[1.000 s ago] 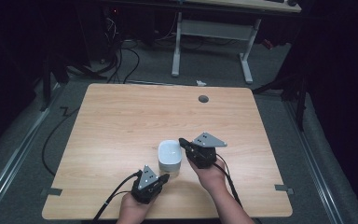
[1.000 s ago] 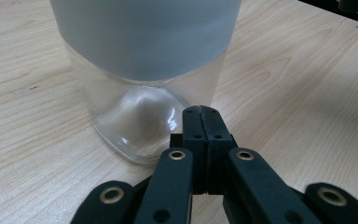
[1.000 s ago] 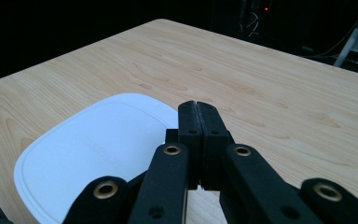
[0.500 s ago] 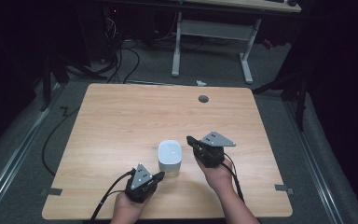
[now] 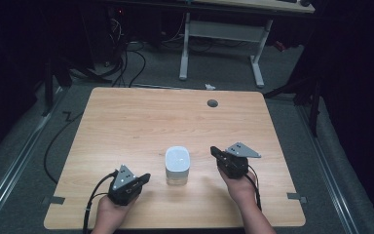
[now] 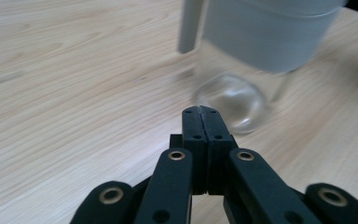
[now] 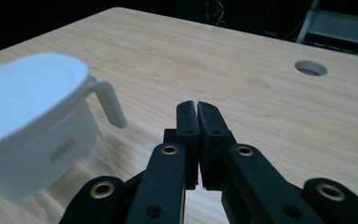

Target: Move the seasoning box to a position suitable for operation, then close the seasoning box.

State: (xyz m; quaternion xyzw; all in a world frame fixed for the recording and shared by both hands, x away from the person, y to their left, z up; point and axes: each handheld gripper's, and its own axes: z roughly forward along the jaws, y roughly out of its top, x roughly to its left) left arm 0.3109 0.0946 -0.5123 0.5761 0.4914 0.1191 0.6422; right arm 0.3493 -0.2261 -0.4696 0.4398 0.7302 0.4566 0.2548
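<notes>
A clear jar with a white clip-on lid (image 5: 177, 165) stands upright on the wooden table (image 5: 141, 122), near its front middle. My left gripper (image 5: 146, 177) rests low at the jar's left, jaws pressed together with nothing between them; in the left gripper view the shut tips (image 6: 200, 111) point at the jar's glass base (image 6: 235, 100). My right gripper (image 5: 213, 151) hovers at the jar's right, also shut and empty. In the right gripper view its tips (image 7: 197, 106) sit just right of the white lid (image 7: 30, 95) and its side clip (image 7: 108, 102).
A round cable hole (image 5: 212, 103) sits near the table's far edge. Beyond the table stand a white desk frame (image 5: 221, 41) and loose cables on the floor (image 5: 126, 58). Tape marks (image 5: 295, 196) lie near the front corners.
Both grippers have drawn back from the jar toward the front edge, the left one leftward and the right one rightward. The jar stands free between them.
</notes>
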